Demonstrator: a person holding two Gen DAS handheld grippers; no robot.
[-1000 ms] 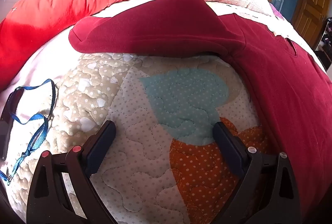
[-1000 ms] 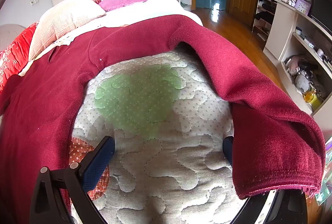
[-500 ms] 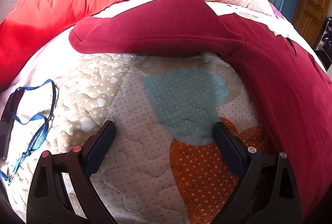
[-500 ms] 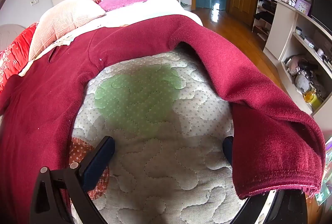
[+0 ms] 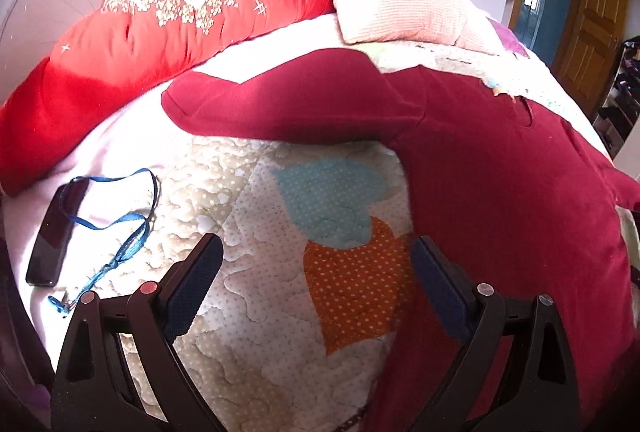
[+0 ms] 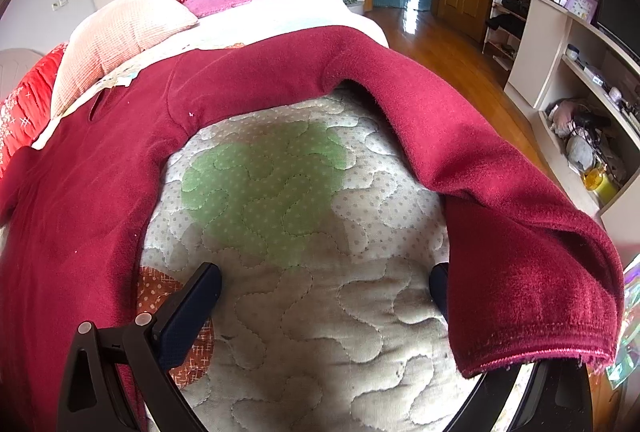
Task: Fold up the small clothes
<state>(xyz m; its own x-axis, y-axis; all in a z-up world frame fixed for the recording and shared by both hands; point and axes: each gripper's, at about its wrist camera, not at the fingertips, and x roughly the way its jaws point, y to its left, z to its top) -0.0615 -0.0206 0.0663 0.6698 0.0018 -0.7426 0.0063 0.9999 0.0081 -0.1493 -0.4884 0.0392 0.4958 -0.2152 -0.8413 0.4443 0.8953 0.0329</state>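
A dark red fleece sweater (image 5: 500,168) lies spread on the quilted bed cover (image 5: 280,312). Its one sleeve (image 5: 288,104) stretches left across the bed in the left wrist view. In the right wrist view the sweater body (image 6: 72,212) lies at left and the other sleeve (image 6: 480,160) arcs right, its cuff (image 6: 532,320) draped over my right finger. My left gripper (image 5: 316,256) is open and empty above the quilt, beside the sweater's edge. My right gripper (image 6: 326,280) is open, with the sleeve cuff lying on its right finger.
A red embroidered bolster (image 5: 160,28) and a pink pillow (image 5: 404,8) lie at the head of the bed. A dark phone (image 5: 56,228) with a blue lanyard (image 5: 124,220) lies at left. The floor (image 6: 452,48) and shelves (image 6: 580,104) are past the bed's right edge.
My left gripper has risen and pulled back from the quilt, so the phone and more of the sweater show. The right gripper has hardly moved.
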